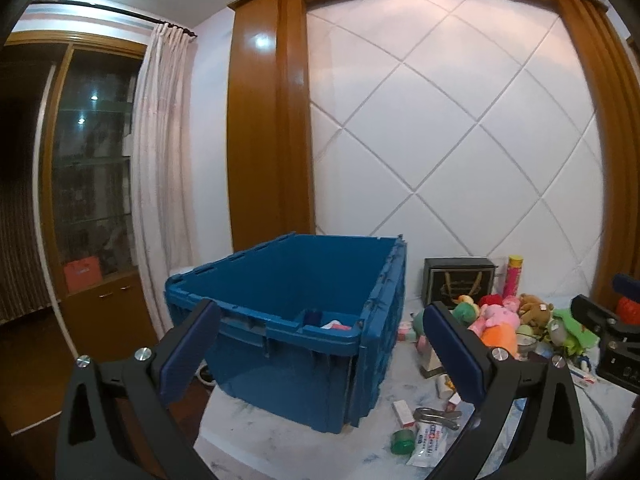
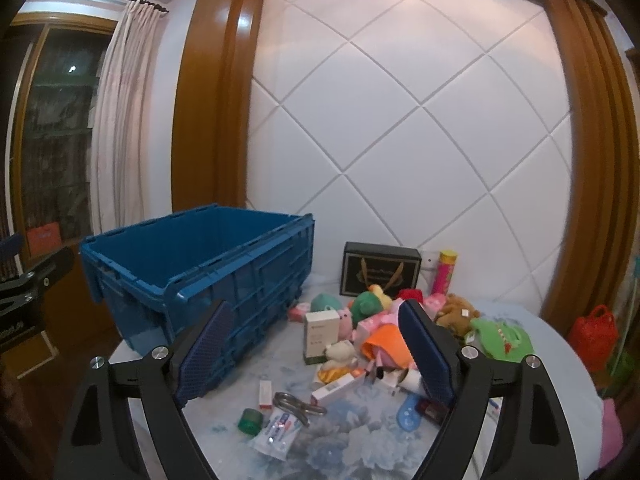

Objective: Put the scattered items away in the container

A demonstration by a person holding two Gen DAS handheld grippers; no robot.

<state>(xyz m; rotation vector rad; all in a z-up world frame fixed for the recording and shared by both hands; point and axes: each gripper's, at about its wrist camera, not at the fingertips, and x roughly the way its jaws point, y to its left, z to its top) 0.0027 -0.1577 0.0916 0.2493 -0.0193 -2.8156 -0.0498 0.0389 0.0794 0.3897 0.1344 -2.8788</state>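
Note:
A blue plastic crate (image 1: 304,312) (image 2: 208,264) stands open on the left of a bed with a floral cover; a pink and white item (image 1: 335,325) shows at its bottom. My left gripper (image 1: 320,344) is open and empty, held in front of the crate's near rim. My right gripper (image 2: 316,348) is open and empty above the scattered items. These lie right of the crate: a pile of plush toys (image 2: 384,312) (image 1: 504,316), a white box (image 2: 320,334), a toothpaste tube (image 2: 276,434) (image 1: 428,442), a green cap (image 2: 250,421) (image 1: 402,441) and a metal clip (image 2: 298,402) (image 1: 438,418).
A black gift box (image 2: 380,270) and a pink-yellow tube (image 2: 445,274) stand against the white padded headboard (image 2: 400,120). A red basket (image 2: 594,330) sits off the bed's right side. Left of the bed are a curtain (image 1: 160,160) and a wooden cabinet (image 1: 92,200).

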